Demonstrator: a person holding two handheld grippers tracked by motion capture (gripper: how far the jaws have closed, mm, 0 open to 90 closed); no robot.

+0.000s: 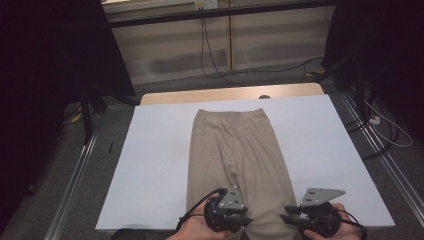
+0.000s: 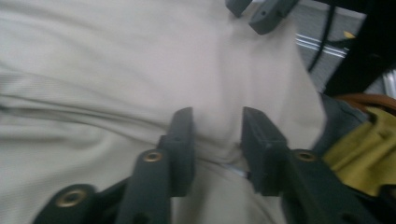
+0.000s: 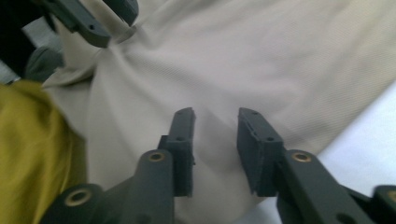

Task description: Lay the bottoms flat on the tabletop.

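Left gripper [image 1: 246,218]: at the near table edge, over the left leg end of the trousers, held in a hand [image 1: 196,231]; jaws apart with a gap, pointing toward the other gripper; in the left gripper view [image 2: 217,140] cloth lying between and under the jaws, pads not pressed on it.
Trousers [image 1: 235,155]: beige, spread flat down the middle of the sheet, waistband at the far end, legs running to the near edge; leg ends under and between the two grippers, fabric there rumpled; in the left gripper view [image 2: 116,70]; in the right gripper view [image 3: 243,60].
White sheet [image 1: 155,165]: covering the table, bare on both sides of the trousers.
Table [image 1: 165,96]: pale wood strip at the far edge beyond the sheet.
Right gripper [image 1: 286,215]: at the near edge just right of the right leg end, held in a hand [image 1: 345,220]; jaws apart, pointing toward the left gripper; in the right gripper view [image 3: 215,133] jaws over the cloth near its edge, nothing clamped.
Yellow garment [image 3: 32,154]: at the left edge of the right gripper view, beside the trouser cloth.
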